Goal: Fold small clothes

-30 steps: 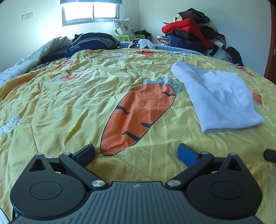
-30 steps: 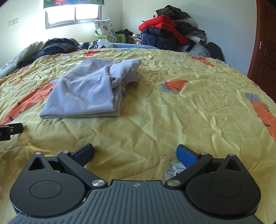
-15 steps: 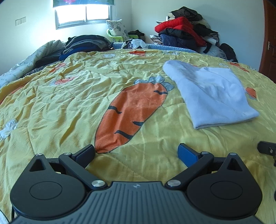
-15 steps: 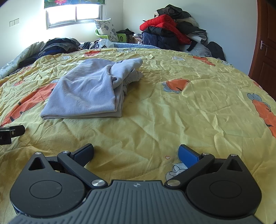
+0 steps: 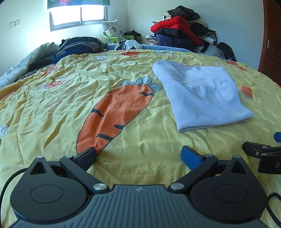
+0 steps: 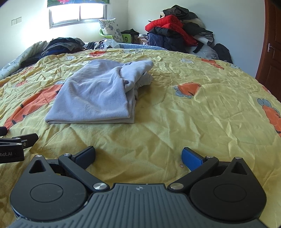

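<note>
Compared with the frame one second earlier, both grippers have drawn closer together: the right gripper now shows more fully at the right edge of the left wrist view, and the left gripper more fully at the left edge of the right wrist view. The folded garment has not shifted on the bed.

Left wrist view: the left gripper hovers low over the yellow quilt, its fingers spread wide and holding nothing. A large orange carrot print lies just ahead of the left fingertip. The pale blue folded garment rests flat on the quilt, ahead and to the right, apart from both grippers.

Right wrist view: the right gripper is likewise spread wide and empty, low over the quilt. The folded garment lies ahead and to the left, its near edge a neat fold and its far right corner bunched loosely.

Background: a pile of clothes topped by a red jacket stands against the far wall, a second stack of dark clothes sits at the far left of the bed, and a window is above it.
</note>
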